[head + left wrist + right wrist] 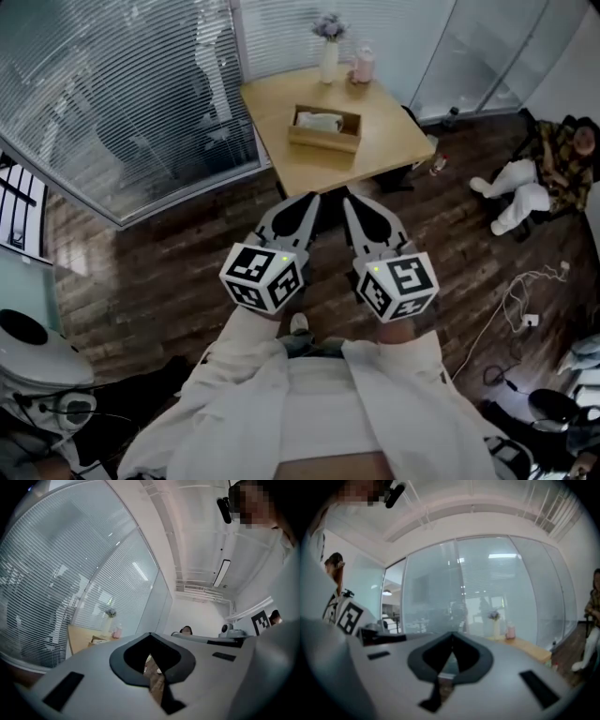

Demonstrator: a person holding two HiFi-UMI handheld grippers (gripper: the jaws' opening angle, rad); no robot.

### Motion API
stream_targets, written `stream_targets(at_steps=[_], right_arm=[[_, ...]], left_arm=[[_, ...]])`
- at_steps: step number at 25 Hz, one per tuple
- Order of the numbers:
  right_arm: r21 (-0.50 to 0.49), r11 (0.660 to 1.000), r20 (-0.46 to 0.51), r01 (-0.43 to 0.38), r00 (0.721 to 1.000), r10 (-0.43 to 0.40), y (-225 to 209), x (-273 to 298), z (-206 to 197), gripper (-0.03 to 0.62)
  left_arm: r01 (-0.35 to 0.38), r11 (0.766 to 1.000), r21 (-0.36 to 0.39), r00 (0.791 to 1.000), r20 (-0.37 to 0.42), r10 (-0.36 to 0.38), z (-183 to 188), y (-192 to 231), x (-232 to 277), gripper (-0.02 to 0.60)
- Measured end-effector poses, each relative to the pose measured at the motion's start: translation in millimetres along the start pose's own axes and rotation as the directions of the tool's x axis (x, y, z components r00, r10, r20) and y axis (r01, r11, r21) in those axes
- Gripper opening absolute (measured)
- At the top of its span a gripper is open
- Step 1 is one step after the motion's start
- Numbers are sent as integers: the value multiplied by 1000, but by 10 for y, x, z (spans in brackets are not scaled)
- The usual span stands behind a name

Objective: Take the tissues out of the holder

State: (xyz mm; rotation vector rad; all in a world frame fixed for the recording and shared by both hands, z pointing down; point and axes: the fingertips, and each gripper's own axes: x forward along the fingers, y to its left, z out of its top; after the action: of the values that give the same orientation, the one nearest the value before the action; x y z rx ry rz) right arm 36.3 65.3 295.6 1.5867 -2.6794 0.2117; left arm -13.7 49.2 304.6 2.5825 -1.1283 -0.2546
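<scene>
A wooden tissue holder [324, 131] with white tissues [319, 120] in it stands on a small wooden table [394, 127] at the top centre of the head view. Both grippers are held side by side over the dark floor, well short of the table and pointing toward it. The left gripper [312, 198] is shut, its jaws meeting at the tip with nothing between them. The right gripper [348, 200] is shut and empty too. In the left gripper view the holder [96, 641] is small and far off beyond the shut left gripper [150, 634]. The right gripper [452, 634] shows closed jaws.
A white vase with flowers [328, 54] and a pink bottle [364, 64] stand at the table's far edge. A glass wall with blinds [122, 84] runs along the left. A person sits on the floor at the right [534, 178]. A white cable [516, 300] lies on the floor.
</scene>
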Motion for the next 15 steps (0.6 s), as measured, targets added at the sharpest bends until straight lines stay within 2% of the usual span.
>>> stream_targets(at_steps=[8, 15], right_arm=[[15, 998, -28, 53, 998, -53, -441, 407, -33, 12], [21, 999, -30, 24, 999, -24, -771, 872, -49, 12]], left_arm=[[23, 1000, -11, 999, -35, -24, -16, 341, 471, 8], [-25, 999, -23, 999, -39, 25, -36, 745, 870, 8]])
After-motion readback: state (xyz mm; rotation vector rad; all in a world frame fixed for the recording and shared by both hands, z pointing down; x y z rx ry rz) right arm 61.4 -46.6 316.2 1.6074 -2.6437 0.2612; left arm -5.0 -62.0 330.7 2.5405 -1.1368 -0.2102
